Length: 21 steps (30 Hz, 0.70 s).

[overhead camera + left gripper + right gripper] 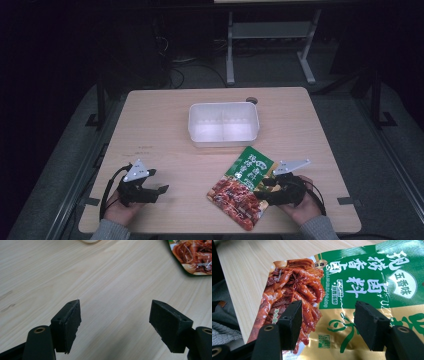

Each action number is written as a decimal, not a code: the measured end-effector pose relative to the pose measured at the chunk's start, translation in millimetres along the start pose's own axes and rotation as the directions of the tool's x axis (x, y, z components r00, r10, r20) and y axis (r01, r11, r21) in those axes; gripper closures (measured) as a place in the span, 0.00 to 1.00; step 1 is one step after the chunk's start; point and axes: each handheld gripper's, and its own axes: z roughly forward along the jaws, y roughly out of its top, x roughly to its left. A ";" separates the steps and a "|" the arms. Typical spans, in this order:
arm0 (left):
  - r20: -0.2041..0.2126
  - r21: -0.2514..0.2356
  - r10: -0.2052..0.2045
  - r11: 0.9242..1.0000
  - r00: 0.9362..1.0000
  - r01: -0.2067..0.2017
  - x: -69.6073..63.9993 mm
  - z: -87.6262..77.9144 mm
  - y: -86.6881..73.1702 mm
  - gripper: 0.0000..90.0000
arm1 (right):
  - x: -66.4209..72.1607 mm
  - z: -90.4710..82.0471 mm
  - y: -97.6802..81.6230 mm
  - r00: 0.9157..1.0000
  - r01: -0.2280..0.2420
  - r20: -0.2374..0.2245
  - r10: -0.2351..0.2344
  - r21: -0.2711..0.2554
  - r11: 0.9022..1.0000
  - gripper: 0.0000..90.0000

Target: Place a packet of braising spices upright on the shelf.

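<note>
On the pale wooden worktop (165, 125), near the front right, lies a flat food packet (242, 186), green at one end and printed with reddish-brown food at the other. From the high view its long axis runs on a slant: the green end points away toward the white plastic tub (223, 123) standing mid-worktop, and the food-picture end points toward the person's edge. The right hand-held gripper (267, 189) sits at the packet's right edge, and the left hand-held gripper (157, 182) rests well apart from it on the front left, over bare wood.

The right gripper view adds what the high view cannot: the two black jaws stand wide apart just above the packet (342, 290), with its white lettering and star-anise picture between them, and the pads do not press on it. The left gripper view shows its jaws spread wide over bare wood, holding nothing, with one corner of the packet (192, 255) at the upper right.
</note>
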 end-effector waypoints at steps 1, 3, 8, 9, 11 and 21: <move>0.006 0.002 0.009 1.000 1.000 -0.009 -1.5 1.2 1.5 0.28 | -0.3 -0.1 -0.2 1.000 0.000 0.001 0.000 -0.001 1.000 0.43; 0.021 0.002 0.023 1.000 1.000 -0.023 -5.9 4.0 4.3 0.29 | -0.7 -0.9 -0.9 1.000 -0.002 0.003 0.002 -0.002 1.000 0.43; 0.053 0.019 0.063 0.998 0.997 -0.064 -15.0 10.3 8.6 0.34 | -0.9 -3.8 -1.3 1.000 -0.006 0.008 0.006 -0.011 1.000 0.43; 0.075 0.024 0.072 0.997 0.995 -0.074 -19.3 12.4 10.8 0.35 | -1.3 -4.6 -1.0 1.000 -0.007 0.010 0.007 -0.014 1.000 0.43; 0.083 0.023 0.080 0.996 0.993 -0.082 -21.5 13.3 12.2 0.37 | -1.9 -4.5 -1.0 1.000 -0.008 0.010 0.008 -0.013 1.000 0.43; 0.184 0.005 0.155 0.987 0.971 -0.159 -47.6 21.0 29.1 0.50 | -5.3 -8.8 -2.6 0.999 -0.025 0.023 0.025 -0.022 0.999 0.43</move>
